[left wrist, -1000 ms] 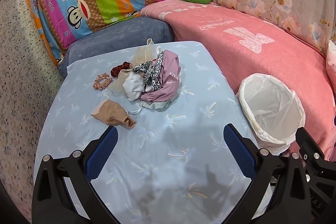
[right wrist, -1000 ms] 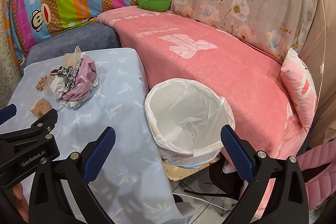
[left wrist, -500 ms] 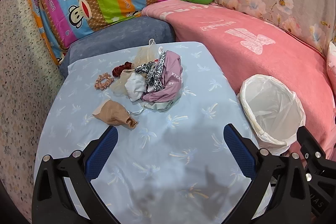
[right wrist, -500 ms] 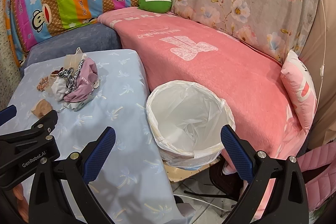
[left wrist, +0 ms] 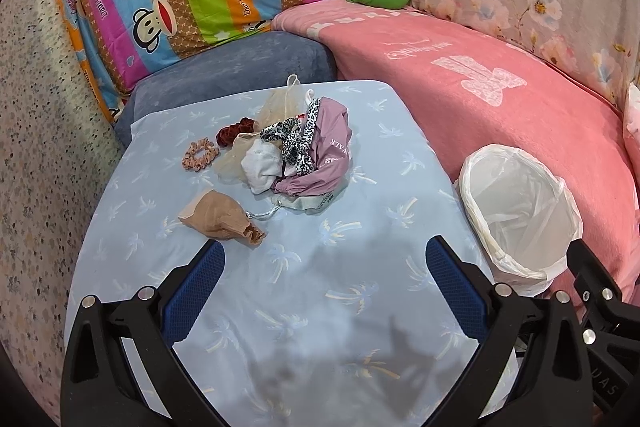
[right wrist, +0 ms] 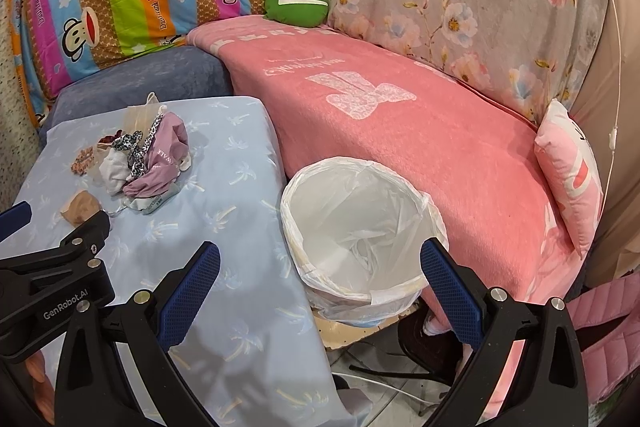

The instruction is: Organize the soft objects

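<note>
Above table [left wrist: 360,307], left gripper [left wrist: 322,275] slightly higher, fingers [left wrist: 196,287] apart

Even bright light is filling both views; soft shadows are falling on the blue sheet [left wrist: 328,307]; fisheye is bending edges, corners vignetting black.

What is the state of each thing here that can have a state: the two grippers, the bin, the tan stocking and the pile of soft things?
Left gripper: open, holds nothing, above the table.
Right gripper: open, holds nothing.
Bin: upright, lined with a white bag, nothing else in it.
Tan stocking: bunched up, lying on the table apart from the pile.
Pile: heaped and tangled on the table, not sorted.
</note>
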`<state>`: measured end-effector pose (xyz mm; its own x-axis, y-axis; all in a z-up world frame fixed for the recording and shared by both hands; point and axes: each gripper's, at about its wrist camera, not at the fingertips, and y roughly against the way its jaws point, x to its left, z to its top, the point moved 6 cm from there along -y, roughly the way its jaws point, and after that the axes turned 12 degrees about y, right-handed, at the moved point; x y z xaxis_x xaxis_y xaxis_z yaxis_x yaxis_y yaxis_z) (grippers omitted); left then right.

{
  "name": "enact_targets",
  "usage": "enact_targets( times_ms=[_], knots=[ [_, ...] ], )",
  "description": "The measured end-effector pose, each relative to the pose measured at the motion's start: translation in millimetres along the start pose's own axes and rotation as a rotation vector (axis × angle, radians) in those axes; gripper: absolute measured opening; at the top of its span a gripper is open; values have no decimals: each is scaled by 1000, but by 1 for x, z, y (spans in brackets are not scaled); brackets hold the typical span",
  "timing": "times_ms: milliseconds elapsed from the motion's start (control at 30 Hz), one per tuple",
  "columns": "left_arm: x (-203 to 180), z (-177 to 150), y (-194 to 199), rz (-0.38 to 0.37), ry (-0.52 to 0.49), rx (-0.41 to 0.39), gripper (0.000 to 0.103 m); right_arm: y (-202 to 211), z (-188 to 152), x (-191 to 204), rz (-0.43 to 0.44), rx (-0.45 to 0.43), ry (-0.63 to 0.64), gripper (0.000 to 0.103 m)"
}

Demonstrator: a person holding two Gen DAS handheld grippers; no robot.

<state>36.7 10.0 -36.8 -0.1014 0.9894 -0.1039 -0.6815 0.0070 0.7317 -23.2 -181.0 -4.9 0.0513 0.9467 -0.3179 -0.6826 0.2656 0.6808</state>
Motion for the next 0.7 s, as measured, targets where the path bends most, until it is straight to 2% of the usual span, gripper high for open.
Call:
enact_targets(
  times_ms=[700],
  knots=[
    [-1,-1,-1,-3,1,-3,96,1,4,-2,-5,-3,-4,97]
  ],
)
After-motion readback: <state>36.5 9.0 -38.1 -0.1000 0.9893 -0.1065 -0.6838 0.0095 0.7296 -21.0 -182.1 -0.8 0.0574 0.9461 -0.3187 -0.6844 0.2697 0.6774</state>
